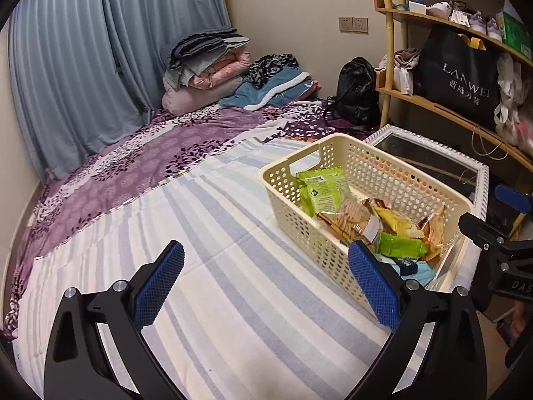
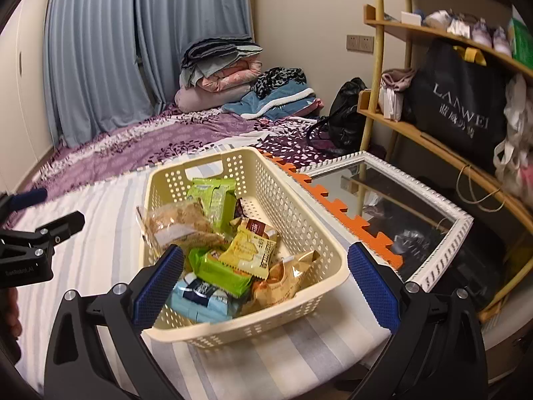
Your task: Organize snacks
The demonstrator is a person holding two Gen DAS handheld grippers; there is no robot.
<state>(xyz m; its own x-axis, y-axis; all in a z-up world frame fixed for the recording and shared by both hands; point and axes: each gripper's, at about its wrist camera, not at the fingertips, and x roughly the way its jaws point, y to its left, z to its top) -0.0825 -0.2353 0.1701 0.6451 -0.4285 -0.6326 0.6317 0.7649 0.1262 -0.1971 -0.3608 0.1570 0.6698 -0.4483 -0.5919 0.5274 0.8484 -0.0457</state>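
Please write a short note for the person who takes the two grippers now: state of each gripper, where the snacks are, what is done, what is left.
Left gripper: open, holding nothing, over the striped sheet.
Right gripper: open, holding nothing, at the near end of the basket.
Snacks: green packs, yellow pack, blue pack and cracker bag all lie in the basket on the bed.
Done: no loose snack shows on the sheet.
Left: possibly nothing; check outside the views.
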